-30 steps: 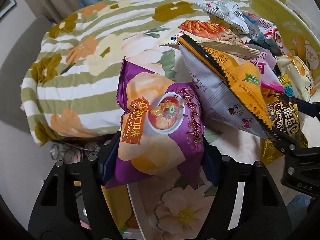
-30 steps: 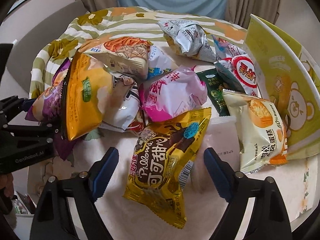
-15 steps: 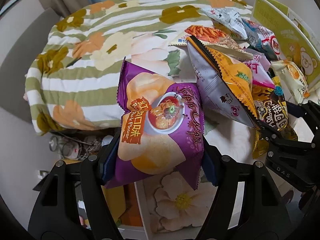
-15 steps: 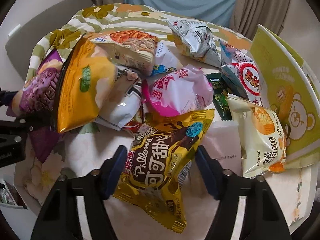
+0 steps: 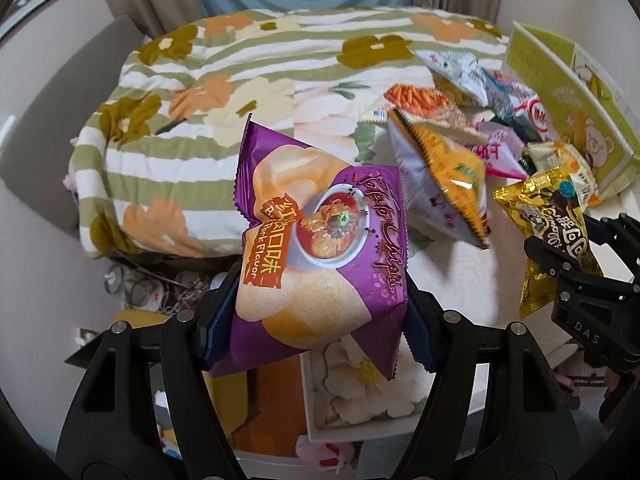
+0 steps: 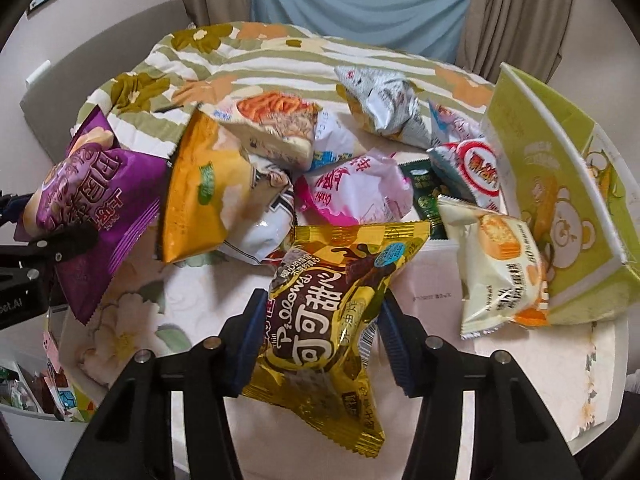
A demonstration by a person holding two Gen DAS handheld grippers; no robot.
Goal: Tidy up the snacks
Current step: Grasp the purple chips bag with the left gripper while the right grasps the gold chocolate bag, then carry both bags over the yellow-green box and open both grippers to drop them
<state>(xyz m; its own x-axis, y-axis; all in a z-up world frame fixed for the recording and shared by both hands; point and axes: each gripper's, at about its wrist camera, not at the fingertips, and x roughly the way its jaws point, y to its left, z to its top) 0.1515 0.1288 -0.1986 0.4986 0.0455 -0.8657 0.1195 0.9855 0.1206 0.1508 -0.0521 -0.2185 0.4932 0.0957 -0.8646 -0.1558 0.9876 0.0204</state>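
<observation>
L gripper (image 5: pixel 320 312) clamped on purple chips bag (image 5: pixel 320 256), R gripper (image 6: pixel 320 344) clamped on yellow Pillows bag (image 6: pixel 332 304), both lifted over table (image 6: pixel 520 344) w/ snack pile (image 6: pixel 352 188)

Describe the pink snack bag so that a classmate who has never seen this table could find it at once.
Start at the green bear box on the table's right side. Move left into the snack pile, past the dark green packet. The pink snack bag lies there, puffy, the only pink-and-white one.
</observation>
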